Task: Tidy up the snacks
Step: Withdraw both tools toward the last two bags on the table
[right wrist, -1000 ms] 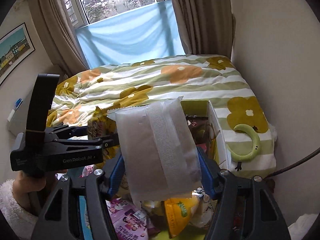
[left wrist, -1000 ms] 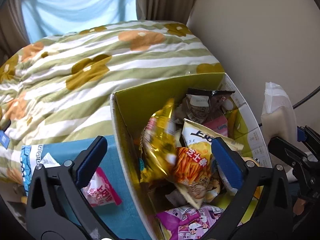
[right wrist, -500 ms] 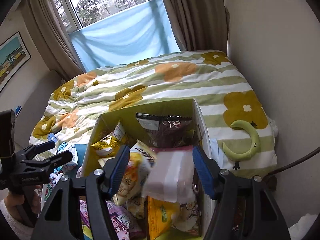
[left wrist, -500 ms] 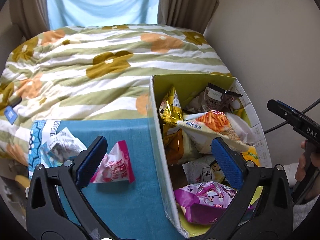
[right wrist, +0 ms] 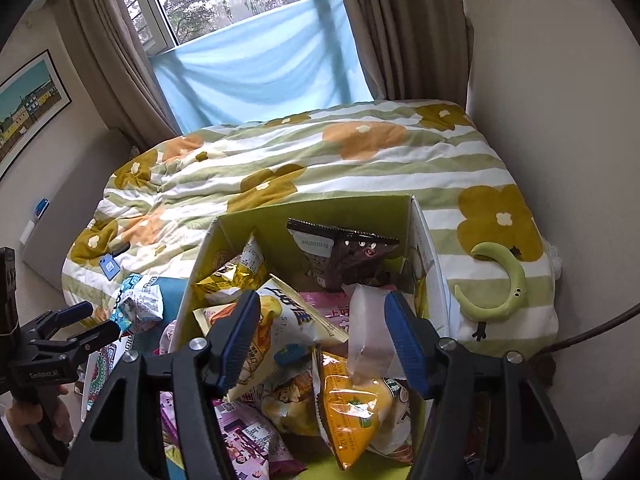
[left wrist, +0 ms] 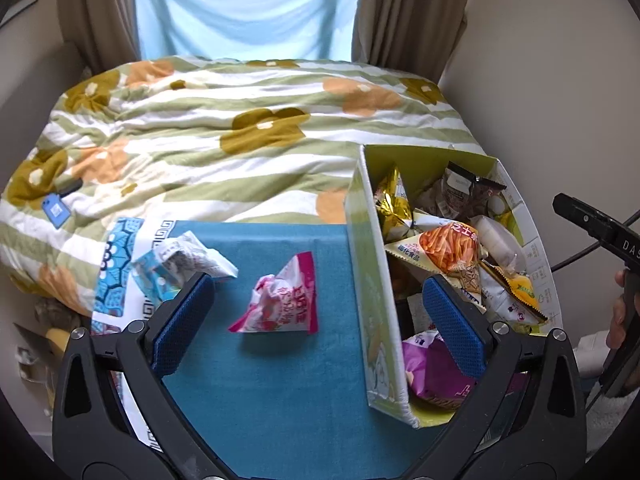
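1. Two snack packets lay loose on the teal cloth: a pink one near the middle and a blue-and-white one off toward the left edge, well apart from each other.
2. Left gripper hung over that cloth with its jaws spread wide, nothing between them. The pink packet sat just ahead of the gap, not touched.
3. Box stood on the cloth's right side, stuffed with bags: a gold one, an orange sticks bag, a dark brown one at the back and a purple one at the near end.
4. Right gripper hovered above the box, jaws apart. The white packet lay on the pile beside its right pad; couldn't tell if they touched, but it wasn't pinched.
5. Everything sat on a striped flowery duvet.
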The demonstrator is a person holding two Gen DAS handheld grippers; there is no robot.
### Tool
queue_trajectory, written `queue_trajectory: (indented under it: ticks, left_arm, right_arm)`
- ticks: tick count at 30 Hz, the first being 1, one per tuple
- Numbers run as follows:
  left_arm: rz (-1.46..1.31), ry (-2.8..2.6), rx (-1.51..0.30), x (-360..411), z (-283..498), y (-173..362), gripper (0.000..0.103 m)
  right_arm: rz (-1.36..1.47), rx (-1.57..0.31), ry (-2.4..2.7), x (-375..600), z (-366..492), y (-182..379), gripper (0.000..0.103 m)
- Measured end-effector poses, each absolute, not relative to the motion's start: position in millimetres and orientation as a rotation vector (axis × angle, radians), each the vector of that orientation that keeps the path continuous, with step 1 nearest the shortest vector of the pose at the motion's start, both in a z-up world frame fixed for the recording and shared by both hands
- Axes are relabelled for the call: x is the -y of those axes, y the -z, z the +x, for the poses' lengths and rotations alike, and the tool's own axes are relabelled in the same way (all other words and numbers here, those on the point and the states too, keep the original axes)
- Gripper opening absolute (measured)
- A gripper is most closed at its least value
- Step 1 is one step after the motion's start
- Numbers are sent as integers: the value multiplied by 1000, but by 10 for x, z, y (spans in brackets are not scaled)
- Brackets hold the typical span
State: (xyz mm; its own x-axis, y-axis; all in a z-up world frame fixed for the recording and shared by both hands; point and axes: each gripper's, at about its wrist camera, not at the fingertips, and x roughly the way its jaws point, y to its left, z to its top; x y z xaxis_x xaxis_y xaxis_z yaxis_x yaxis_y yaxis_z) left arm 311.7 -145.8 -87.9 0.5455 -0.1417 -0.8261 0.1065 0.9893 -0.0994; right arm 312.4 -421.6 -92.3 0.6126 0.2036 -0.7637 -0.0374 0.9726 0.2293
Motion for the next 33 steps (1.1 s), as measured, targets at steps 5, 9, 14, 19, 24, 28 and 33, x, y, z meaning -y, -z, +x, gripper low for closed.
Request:
queue_trajectory:
  ticks: [5,9,14,19,24,28,33]
  left_arm:
    - [-38,79,-925,1109,2849,626,103]
    - [-45,38,-883,803,2662,492,103]
    - [-32,31,-857,469,2515,426,103]
    - [-21,48,-857,138,2442,414,103]
    - [-9,83,-849,-211,2415,389,103]
    - [12,126,-853,-462,2502,394,103]
    - [59,221,-882,-688,2746,490,103]
  right_arm:
    - [171,-845,-149,4035,3002,703,60]
    - [165,-811,-167,3838,2872,551,60]
    - [140,-787,-179,3548,2700,420,63]
    - [142,-760,-155,3252,2549,391,89]
    - [145,-750,-128,2895,2434,366,96]
    - [138,-702,-97,2578,2326,299,101]
    - [118,-686,-55,2170,2258,321,101]
